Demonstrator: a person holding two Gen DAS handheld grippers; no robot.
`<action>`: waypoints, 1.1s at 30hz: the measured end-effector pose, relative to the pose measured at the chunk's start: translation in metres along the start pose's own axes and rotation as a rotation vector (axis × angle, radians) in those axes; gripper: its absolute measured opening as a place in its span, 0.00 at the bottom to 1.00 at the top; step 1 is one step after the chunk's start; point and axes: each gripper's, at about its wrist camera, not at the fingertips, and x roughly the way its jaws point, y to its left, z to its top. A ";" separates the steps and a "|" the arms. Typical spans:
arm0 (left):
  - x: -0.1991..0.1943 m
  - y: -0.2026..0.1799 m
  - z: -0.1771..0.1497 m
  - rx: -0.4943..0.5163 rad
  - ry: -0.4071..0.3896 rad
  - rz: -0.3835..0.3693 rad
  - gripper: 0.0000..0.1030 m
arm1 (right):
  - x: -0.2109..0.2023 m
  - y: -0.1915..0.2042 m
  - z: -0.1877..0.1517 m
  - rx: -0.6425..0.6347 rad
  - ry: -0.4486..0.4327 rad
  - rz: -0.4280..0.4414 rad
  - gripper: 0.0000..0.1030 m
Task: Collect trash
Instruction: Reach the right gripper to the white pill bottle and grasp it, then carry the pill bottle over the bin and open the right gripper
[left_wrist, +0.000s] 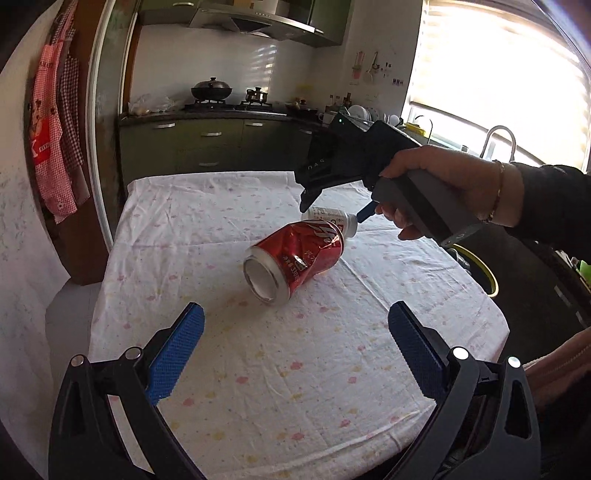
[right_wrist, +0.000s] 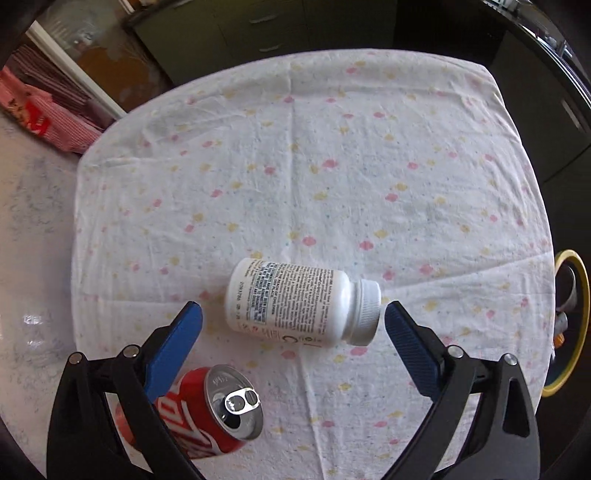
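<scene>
A dented red soda can (left_wrist: 295, 260) lies on its side near the middle of the bench (left_wrist: 258, 387), which is covered with a white cloth dotted with pink and yellow. In the left wrist view its open base faces the camera, and the left claw (left_wrist: 295, 352) hangs low over the near part of the cloth with its blue fingers (left_wrist: 177, 354) spread wide, the can lying beyond the fingertips and untouched.

Just behind the can lies a white pill bottle (left_wrist: 334, 218), also on its side and close against the can's far end. The right wrist view shows the bottle (right_wrist: 301, 306) lying crosswise with its ribbed white cap pointing right and its printed label facing up. The right claw (right_wrist: 293, 338) is opened wide above it, one blue finger (right_wrist: 173, 345) left of the bottle's base and the other just right of the cap, neither touching it.

The person's right hand (left_wrist: 436, 184) grips the grey handle of that tool. At the bench's right edge, lower down, stands a yellow-rimmed bin (right_wrist: 570, 325) with some items inside.
</scene>
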 end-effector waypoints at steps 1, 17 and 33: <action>-0.001 0.004 -0.001 -0.011 -0.001 -0.005 0.95 | 0.004 0.000 0.000 0.016 0.005 -0.009 0.92; 0.001 0.016 -0.015 -0.045 0.021 -0.026 0.95 | -0.024 -0.026 -0.003 -0.048 -0.110 0.001 0.79; 0.023 -0.029 -0.008 0.045 0.080 -0.052 0.95 | -0.096 -0.274 -0.080 0.221 -0.267 -0.048 0.79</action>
